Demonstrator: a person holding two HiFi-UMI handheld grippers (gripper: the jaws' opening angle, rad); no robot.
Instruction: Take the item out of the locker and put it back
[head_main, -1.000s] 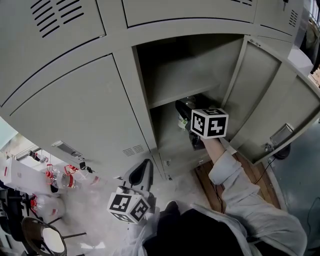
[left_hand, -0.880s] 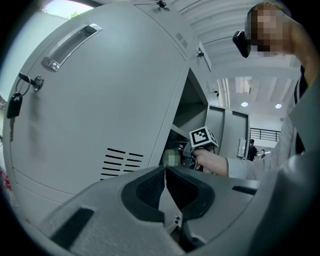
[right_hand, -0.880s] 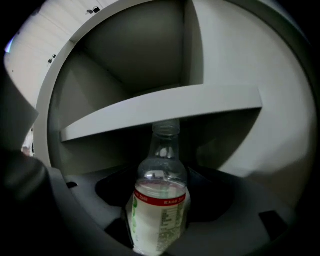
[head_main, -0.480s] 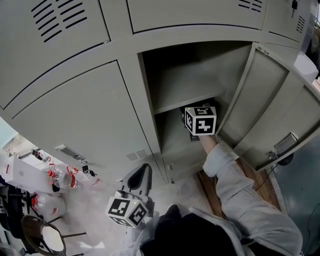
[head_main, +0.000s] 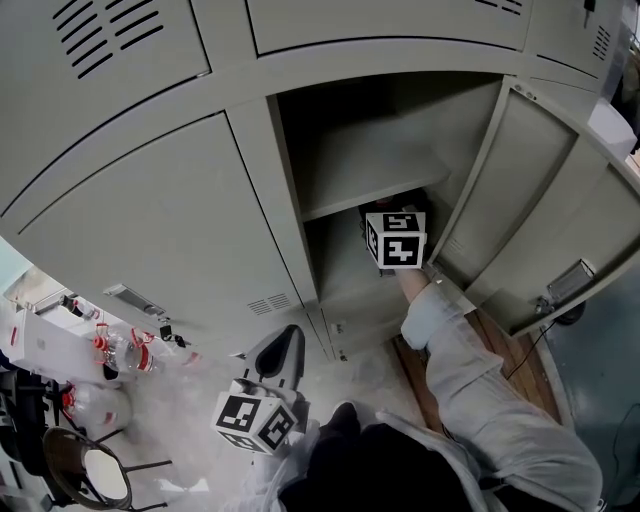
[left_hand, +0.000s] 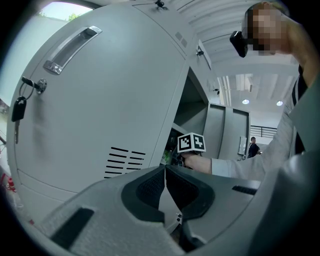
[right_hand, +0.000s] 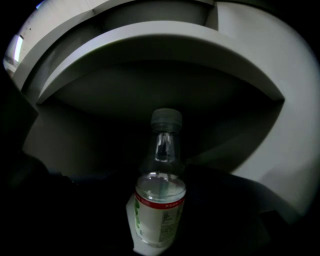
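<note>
The bottle (right_hand: 159, 200) was gripped upright by the jaws of the right gripper (head_main: 395, 238) beneath the shelf (head_main: 365, 185), toward the right edge of the locker's (head_main: 180, 210) lower compartment, evidently for setting down, while the left gripper (left_hand: 164, 186), closed on nothing, was held clear outside.

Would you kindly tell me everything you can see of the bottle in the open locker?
The bottle is clear plastic with a pale cap, a white label topped by a red band, and clear liquid up to about that band. It is upright under the locker shelf, gripped between the dark jaws of the right tool; its base is hidden.
</note>
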